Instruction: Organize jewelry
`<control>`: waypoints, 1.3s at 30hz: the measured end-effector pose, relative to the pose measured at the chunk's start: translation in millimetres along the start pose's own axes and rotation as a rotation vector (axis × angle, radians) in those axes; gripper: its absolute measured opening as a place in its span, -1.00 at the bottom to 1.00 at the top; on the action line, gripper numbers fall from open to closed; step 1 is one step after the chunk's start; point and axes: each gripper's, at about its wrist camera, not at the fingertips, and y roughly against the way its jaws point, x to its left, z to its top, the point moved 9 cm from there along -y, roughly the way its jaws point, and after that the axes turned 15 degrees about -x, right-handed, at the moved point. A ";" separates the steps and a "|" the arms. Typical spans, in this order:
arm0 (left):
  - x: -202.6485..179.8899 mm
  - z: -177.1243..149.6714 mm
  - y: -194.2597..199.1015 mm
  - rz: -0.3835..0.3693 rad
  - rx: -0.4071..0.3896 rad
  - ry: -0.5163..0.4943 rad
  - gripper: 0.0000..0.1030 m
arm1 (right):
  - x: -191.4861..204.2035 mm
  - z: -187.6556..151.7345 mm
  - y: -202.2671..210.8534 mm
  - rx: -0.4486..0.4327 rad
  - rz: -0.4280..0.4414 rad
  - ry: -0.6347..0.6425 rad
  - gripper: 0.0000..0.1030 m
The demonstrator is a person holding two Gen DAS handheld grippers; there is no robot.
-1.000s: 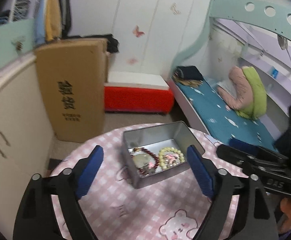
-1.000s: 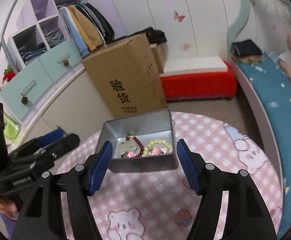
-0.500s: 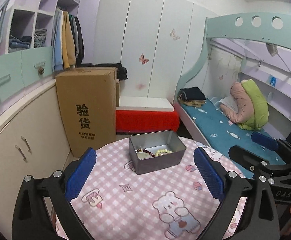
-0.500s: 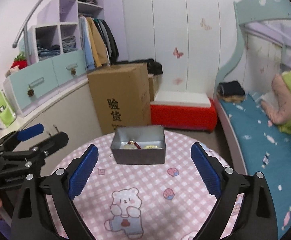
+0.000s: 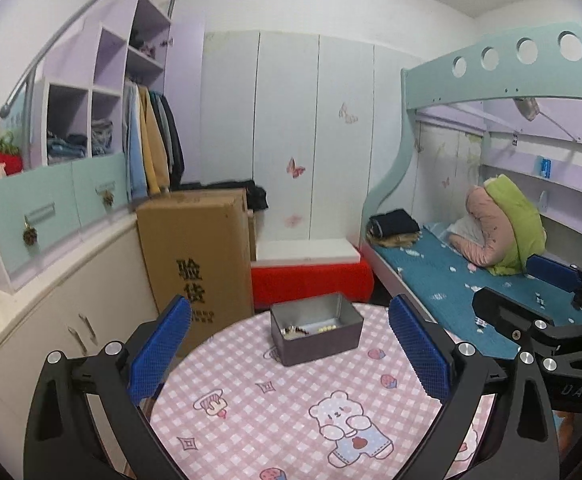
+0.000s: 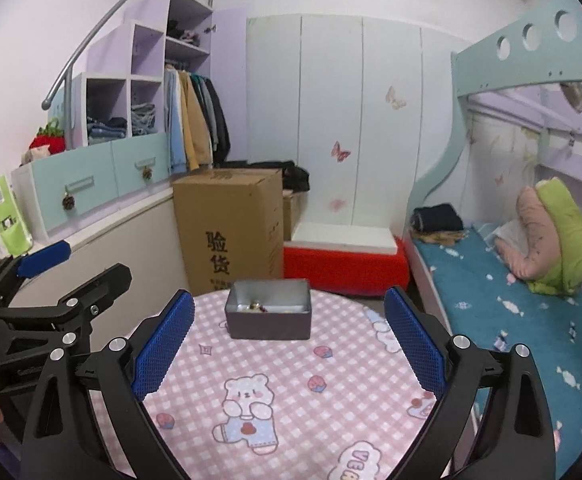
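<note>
A round table (image 5: 275, 412) with a pink checked cloth carries a grey metal tin (image 5: 317, 334) at its 12 o'clock edge, beaded jewelry (image 5: 297, 331) inside; left gripper (image 5: 291, 350) and right gripper (image 6: 287, 346) hover spread wide, empty

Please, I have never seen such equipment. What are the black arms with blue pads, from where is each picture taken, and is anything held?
These are two hand-held grippers, one in each of a person's hands, each with a camera looking along its fingers. The left gripper and the right gripper both stand open and hold nothing. Each view also shows the other gripper at its edge. On the round table with a pink checked cloth stands an open metal tin with bead jewelry inside.
</note>
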 end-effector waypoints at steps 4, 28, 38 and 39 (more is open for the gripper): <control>-6.1 11.3 10.0 -0.001 -0.033 -0.021 0.86 | -0.6 11.3 16.7 -0.036 -0.018 0.011 0.80; -19.8 33.4 20.0 -0.007 -0.130 -0.053 0.86 | -5.5 31.3 32.2 -0.093 -0.033 0.001 0.80; -18.6 32.6 14.5 0.002 -0.135 -0.054 0.86 | -7.7 30.0 26.6 -0.084 -0.032 -0.005 0.80; -19.1 32.6 14.5 0.004 -0.137 -0.058 0.86 | -8.2 29.5 25.7 -0.082 -0.031 -0.009 0.80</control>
